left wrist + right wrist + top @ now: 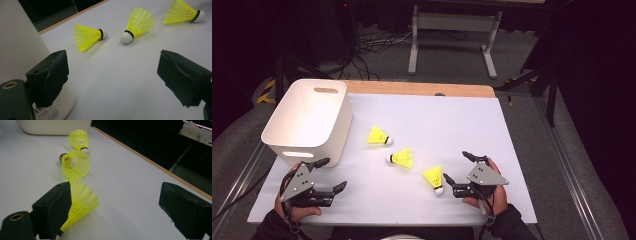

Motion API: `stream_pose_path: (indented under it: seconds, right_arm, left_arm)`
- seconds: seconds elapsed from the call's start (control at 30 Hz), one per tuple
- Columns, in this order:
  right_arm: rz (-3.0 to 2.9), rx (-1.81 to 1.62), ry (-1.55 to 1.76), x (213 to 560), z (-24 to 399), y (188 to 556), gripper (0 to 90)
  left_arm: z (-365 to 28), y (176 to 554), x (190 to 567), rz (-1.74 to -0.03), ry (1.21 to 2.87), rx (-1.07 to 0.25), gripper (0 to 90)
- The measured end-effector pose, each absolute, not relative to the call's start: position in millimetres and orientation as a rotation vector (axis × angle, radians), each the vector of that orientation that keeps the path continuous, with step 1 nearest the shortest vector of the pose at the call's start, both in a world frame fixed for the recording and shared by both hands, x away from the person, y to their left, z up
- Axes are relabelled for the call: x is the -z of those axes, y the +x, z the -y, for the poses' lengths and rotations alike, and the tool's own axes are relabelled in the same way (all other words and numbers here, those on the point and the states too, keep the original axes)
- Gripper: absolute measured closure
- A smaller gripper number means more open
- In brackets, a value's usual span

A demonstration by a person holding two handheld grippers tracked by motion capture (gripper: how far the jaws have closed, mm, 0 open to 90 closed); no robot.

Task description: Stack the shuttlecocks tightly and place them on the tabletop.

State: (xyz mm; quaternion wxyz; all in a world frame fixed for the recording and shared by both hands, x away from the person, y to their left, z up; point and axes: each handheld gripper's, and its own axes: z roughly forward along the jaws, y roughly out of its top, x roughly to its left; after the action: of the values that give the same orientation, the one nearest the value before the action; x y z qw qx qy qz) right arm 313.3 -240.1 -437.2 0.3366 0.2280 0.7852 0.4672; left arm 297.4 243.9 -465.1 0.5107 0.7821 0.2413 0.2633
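Note:
Three yellow shuttlecocks with white corks lie on the white table top (512, 150): one toward the bin (378, 135), one in the middle (401, 158), one nearest the right hand (434, 178). My left gripper (334, 173) rests at the table's near left beside the bin, jaws open and empty. In the left gripper view the same gripper (112, 75) faces the shuttlecocks (87, 36) (140, 23) (182, 11) from a distance. My right gripper (455, 165) is open just right of the nearest shuttlecock (80, 202), which lies partly behind one jaw, not between them.
A white plastic bin (307, 120) with handle slots stands at the table's far left, close to the left gripper (17, 37). The wooden table edge (422, 89) runs along the back. A metal frame and cables are on the floor beyond.

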Motion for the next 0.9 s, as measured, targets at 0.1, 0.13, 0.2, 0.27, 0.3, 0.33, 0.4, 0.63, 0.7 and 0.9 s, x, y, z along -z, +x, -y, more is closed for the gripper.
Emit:
stream_pose_path:
  seconds: [0.1, 0.13, 0.2, 0.27, 0.3, 0.33, 0.4, 0.63, 0.7, 0.9]
  right_arm:
    - [-2.054, -1.212, 0.589, 438.3, 240.5, 312.8, 11.7]
    - [-2.057, -1.216, 0.589, 438.4, 241.2, 313.0, 11.9]
    - [-2.057, -1.221, 0.595, 437.4, 242.8, 314.6, 11.9]
    - [-2.058, -1.225, 0.596, 437.1, 243.2, 315.2, 11.9]
    - [-2.056, -1.227, 0.601, 436.8, 243.9, 316.1, 12.0]
    - [-2.059, -1.229, 0.603, 436.9, 244.2, 316.6, 12.0]
    - [-2.069, -1.221, 0.604, 437.7, 244.8, 317.2, 12.2]
    - [-2.076, -1.225, 0.621, 436.4, 250.1, 318.4, 12.5]
    - [-2.084, -1.236, 0.623, 436.0, 253.0, 318.5, 12.6]
    - [-2.074, -1.251, 0.651, 432.6, 260.7, 319.8, 12.5]
  left_arm:
    - [-241.7, 295.3, 464.5, -0.561, 1.894, -0.631, 13.8]
    - [-240.4, 294.6, 464.4, -0.557, 1.905, -0.63, 14.0]
    - [-237.2, 293.6, 465.0, -0.549, 1.911, -0.635, 14.0]
    - [-235.4, 293.1, 465.1, -0.541, 1.918, -0.626, 14.1]
    - [-234.4, 293.1, 465.1, -0.541, 1.919, -0.623, 14.1]
    - [-232.9, 293.5, 465.0, -0.537, 1.92, -0.616, 14.1]
    - [-229.8, 293.7, 464.6, -0.528, 1.923, -0.61, 14.7]
    - [-215.5, 297.8, 461.1, -0.509, 1.939, -0.607, 16.7]
    - [-211.2, 301.2, 459.1, -0.505, 1.939, -0.594, 17.1]
    - [-198.4, 308.8, 454.2, -0.497, 1.951, -0.596, 17.4]
